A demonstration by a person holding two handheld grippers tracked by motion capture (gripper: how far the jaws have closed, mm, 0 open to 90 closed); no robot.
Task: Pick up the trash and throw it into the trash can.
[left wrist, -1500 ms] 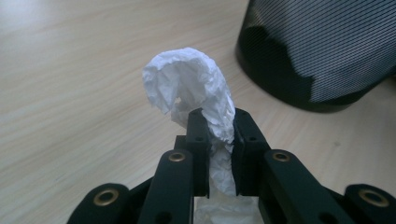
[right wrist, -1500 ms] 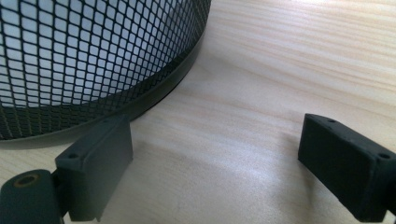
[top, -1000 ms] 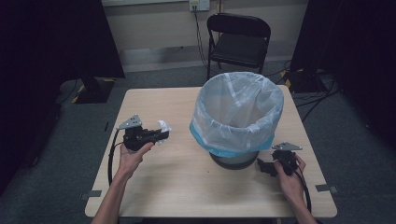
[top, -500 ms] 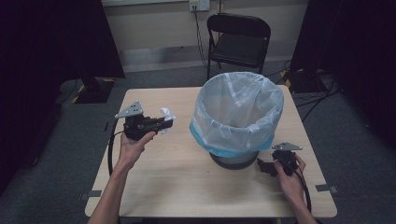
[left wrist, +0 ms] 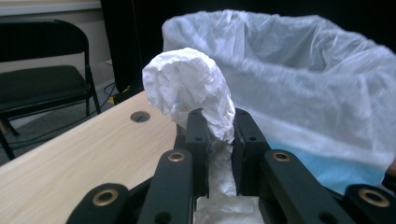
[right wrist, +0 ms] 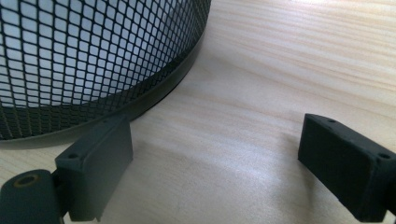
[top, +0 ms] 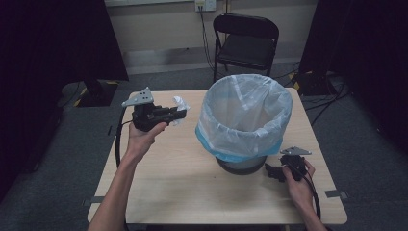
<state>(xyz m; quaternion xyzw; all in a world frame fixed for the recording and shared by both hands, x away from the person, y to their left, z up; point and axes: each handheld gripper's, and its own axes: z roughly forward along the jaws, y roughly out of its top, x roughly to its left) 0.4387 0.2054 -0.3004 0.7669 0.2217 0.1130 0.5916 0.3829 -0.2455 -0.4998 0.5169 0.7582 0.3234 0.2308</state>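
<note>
Left of centre, your left gripper pinches crumpled tissue beside the lined bin; lower right, your right gripper gapes empty.

The left hand holds its black two-jaw tool raised, pointing toward three o'clock, with the forearm reaching up from seven o'clock. Its jaws are closed tight on a crumpled white tissue. The right hand rests low at five o'clock, its black tool pointing toward nine o'clock, jaws spread wide apart.
</note>
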